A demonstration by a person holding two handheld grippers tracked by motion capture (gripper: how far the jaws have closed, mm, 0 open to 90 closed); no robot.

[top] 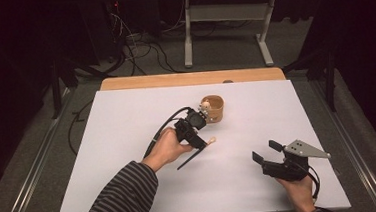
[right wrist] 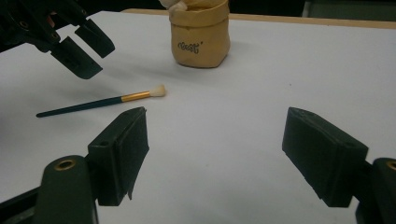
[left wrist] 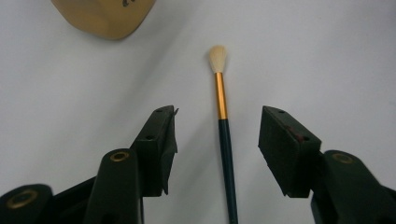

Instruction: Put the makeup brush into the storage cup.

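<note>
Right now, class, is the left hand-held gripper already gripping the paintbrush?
No: the paintbrush lies on the table between the left hand-held gripper pads, untouched by either.

Dark-handled brush [left wrist: 224, 135] flat on white table [left wrist: 327, 56]

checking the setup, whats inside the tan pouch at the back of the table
At the open top of the tan pouch, pale bristle tufts poke out, like brush heads. The pouch wall covers whatever lies lower, so handles and the number of items cannot be made out.
</note>
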